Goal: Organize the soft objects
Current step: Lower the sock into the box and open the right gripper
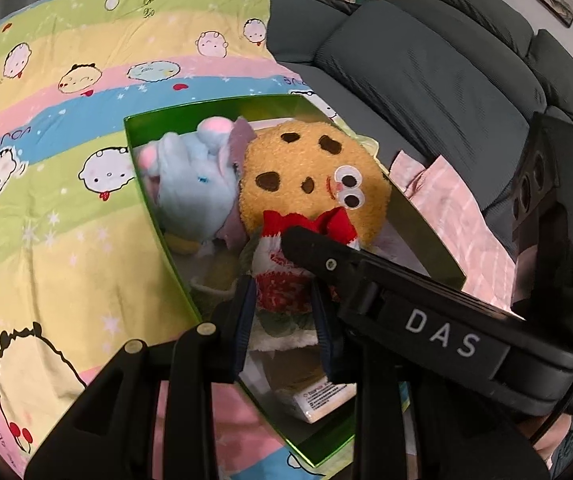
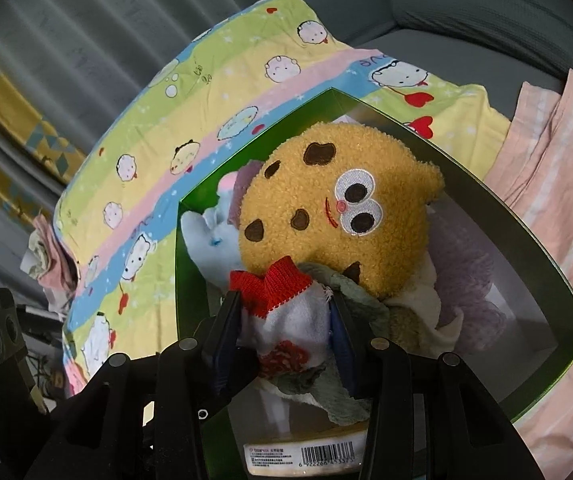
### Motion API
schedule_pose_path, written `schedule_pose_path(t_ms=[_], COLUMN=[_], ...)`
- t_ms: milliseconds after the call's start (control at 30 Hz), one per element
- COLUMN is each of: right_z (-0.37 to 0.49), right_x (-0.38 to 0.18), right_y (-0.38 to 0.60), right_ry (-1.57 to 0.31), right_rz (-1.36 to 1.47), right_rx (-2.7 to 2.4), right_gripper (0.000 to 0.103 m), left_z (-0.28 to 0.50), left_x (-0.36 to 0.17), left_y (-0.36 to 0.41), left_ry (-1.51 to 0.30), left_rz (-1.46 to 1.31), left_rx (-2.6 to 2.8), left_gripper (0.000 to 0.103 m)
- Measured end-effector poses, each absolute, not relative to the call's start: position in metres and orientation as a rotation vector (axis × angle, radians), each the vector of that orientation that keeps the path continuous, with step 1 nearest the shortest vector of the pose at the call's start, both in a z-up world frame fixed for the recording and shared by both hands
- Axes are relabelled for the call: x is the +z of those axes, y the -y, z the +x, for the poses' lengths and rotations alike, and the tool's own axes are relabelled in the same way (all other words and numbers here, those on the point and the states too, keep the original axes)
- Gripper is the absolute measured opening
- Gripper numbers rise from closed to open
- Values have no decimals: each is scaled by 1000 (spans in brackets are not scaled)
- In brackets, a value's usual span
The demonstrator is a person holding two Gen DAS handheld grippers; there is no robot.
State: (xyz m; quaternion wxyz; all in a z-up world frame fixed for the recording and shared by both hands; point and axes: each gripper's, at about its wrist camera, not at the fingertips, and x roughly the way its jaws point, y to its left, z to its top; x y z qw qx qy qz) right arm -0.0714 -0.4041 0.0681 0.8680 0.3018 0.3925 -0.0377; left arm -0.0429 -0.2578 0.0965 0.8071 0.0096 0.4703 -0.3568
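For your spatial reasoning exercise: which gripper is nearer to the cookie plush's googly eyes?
Right. The right gripper holds the sock's red cuff just under the cookie plush. The left gripper holds the sock lower down, farther from the eyes.

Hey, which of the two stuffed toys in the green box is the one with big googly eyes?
The round orange cookie plush with brown chip spots; the pale blue plush beside it shows only pink-tipped paws, no such eyes.
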Motion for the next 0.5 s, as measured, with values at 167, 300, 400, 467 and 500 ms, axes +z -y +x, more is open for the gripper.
schedule_pose_path(t_ms=[167, 300, 400, 467, 500], right_z=[-76, -91, -105, -112, -116], right_x=[74, 90, 103, 110, 114], right_y=[401, 401, 399, 397, 396], right_ry=[-791, -737, -692, -681, -677], right_rz=[625, 637, 621, 603, 596], right_rx=[-81, -81, -117, -138, -149], right_gripper=[61, 78, 84, 85, 85], left_z=[-45, -55, -63, -67, -70], left_x=[103, 122, 133, 139, 143], left_y=[250, 240, 235, 230, 229], left_ry=[-1020, -959, -911, -893, -883], left_rz=[-2, 19, 61, 67, 69], left_rx=[-778, -742, -718, -709, -706], left_gripper=[39, 77, 90, 91, 92])
